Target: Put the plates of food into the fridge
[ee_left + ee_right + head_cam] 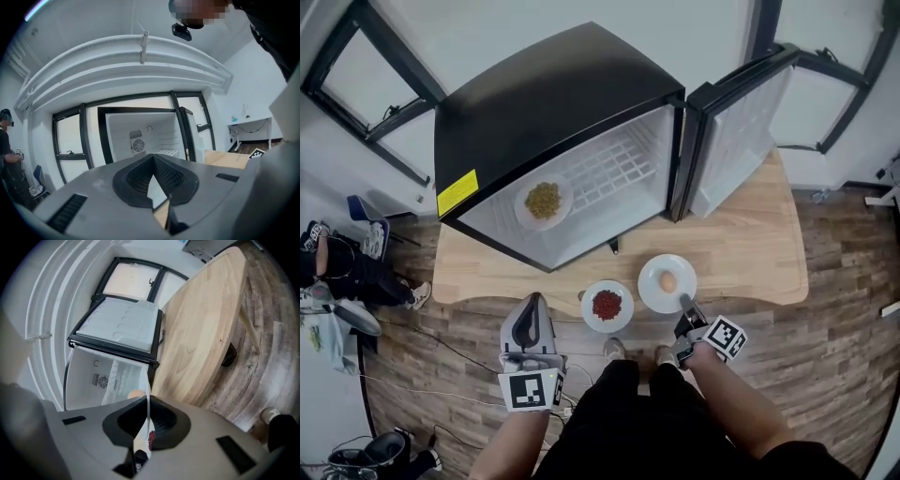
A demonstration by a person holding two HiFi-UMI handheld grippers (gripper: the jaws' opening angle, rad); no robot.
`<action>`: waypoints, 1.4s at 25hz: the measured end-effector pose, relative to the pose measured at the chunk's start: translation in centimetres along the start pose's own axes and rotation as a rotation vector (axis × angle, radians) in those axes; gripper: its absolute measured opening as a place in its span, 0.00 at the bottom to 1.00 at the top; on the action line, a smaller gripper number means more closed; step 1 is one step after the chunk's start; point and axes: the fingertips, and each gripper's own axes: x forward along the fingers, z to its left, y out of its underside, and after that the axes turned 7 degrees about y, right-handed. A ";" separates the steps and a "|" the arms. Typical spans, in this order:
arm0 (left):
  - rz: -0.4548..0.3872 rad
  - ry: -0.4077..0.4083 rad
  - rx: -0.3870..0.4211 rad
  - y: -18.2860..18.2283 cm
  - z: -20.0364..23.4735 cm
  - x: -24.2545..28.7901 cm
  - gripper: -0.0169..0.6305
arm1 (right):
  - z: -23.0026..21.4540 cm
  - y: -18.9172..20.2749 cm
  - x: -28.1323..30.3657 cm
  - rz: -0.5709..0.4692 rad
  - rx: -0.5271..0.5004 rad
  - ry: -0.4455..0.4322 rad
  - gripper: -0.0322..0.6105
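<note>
Right gripper: jaws closed on the near-right rim of the egg plate. In the right gripper view the thin white rim stands edge-on between the pads. Left gripper: jaws together with nothing in them, held off the near edge of the tabletop and pointing toward the fridge.

Risks, as judged from here:
- The pinch is on one side of the rim only. Once lifted, the plate's weight hangs out beyond the pads, so the plate may droop or swivel.
- The egg sits loose near the plate's middle. Any tilt could roll it off.
- The red-food plate lies just beside, to the left. I cannot tell whether the two rims touch. A sideways drag could knock it toward the near edge.
- The way in passes the fridge's lower front lip and the open door on the right. Clipping either would jar the hold.
- The plate of yellow-green food already sits inside at the left, so space is free only to the right of it, on the wire shelf.

Position: the egg plate appears to rest at the near edge of the tabletop, right of the middle, in front of the fridge opening. The rest of the plate extends away from the jaws toward the fridge. In the right gripper view the egg shows just past the jaw tips.
</note>
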 end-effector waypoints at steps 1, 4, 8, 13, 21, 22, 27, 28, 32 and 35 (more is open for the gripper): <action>-0.004 0.002 -0.004 0.0 0.2 0.1 0.03 | 0.5 -0.3 -0.1 -0.005 -0.002 -0.003 0.10; -0.008 0.003 -0.010 0.1 0.8 0.3 0.03 | 2.2 -1.3 -0.1 -0.028 -0.016 -0.025 0.10; -0.022 0.010 -0.027 0.3 1.9 0.6 0.03 | 4.0 -2.8 0.0 -0.063 -0.036 -0.020 0.10; -0.052 0.020 -0.050 0.4 3.8 0.9 0.03 | 7.4 -3.3 0.4 -0.099 -0.051 -0.044 0.10; -0.059 0.061 -0.052 1.4 6.2 1.2 0.03 | 12.6 -3.2 1.6 -0.149 -0.072 -0.085 0.10; -0.066 0.068 -0.058 1.5 6.4 1.3 0.03 | 13.0 -3.1 1.7 -0.156 -0.078 -0.083 0.10; -0.131 0.139 -0.111 0.4 7.1 2.0 0.03 | 15.5 -2.4 2.4 -0.187 -0.098 -0.098 0.10; -0.138 0.153 -0.111 0.4 7.3 2.3 0.03 | 15.9 -2.3 2.5 -0.194 -0.096 -0.105 0.10; -0.146 0.190 -0.110 0.7 7.7 3.1 0.03 | 17.6 -2.5 2.9 -0.222 -0.092 -0.115 0.10; -0.154 0.212 -0.128 0.7 7.5 3.8 0.03 | 19.3 -2.9 3.1 -0.233 -0.121 -0.124 0.10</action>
